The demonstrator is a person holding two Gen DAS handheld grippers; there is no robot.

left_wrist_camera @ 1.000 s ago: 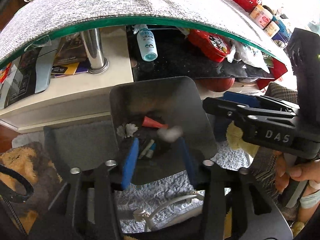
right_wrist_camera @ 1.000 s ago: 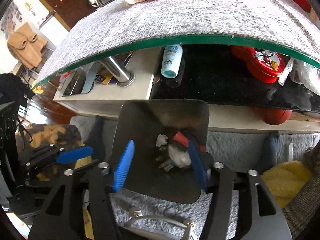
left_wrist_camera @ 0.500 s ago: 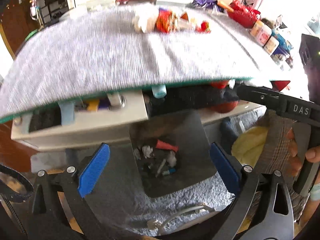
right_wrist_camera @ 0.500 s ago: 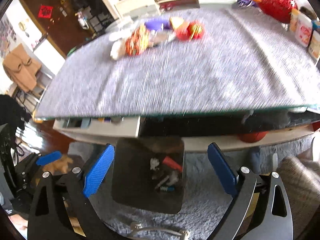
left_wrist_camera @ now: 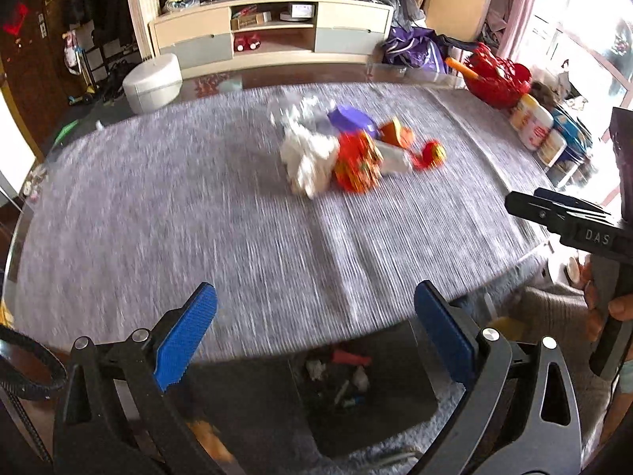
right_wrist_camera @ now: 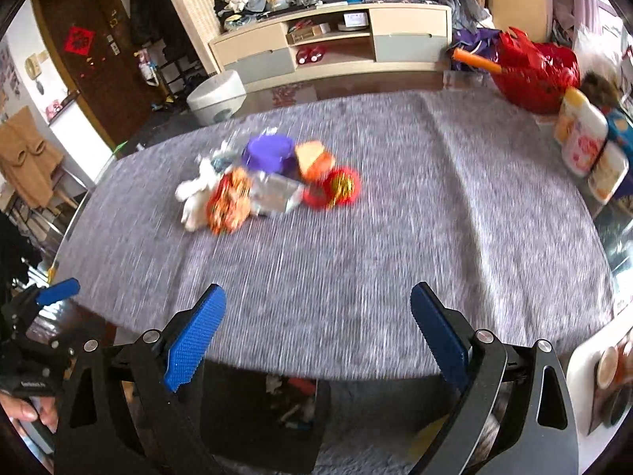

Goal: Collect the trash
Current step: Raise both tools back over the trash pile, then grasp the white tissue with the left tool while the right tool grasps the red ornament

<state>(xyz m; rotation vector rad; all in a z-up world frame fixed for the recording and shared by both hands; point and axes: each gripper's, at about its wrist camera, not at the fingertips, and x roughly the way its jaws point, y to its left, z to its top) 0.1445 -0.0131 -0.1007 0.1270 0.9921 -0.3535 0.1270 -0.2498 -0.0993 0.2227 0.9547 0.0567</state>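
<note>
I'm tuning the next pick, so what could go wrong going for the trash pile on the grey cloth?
1. The trash pile is tightly bunched: jaws may snag several pieces, dropping some.
2. The bin sits below the table edge, partly hidden; a release could miss it.
3. Left gripper and right gripper, both open, could collide.

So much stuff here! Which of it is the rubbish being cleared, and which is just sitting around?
Part of the job:
- pile of wrappers and tissue on the grey table cloth
- dark bin on the floor, with scraps inside
- left tongs and right tongs, both open, empty

Just lying about:
- red basket
- jars at the table's edge
- white round stool
</note>
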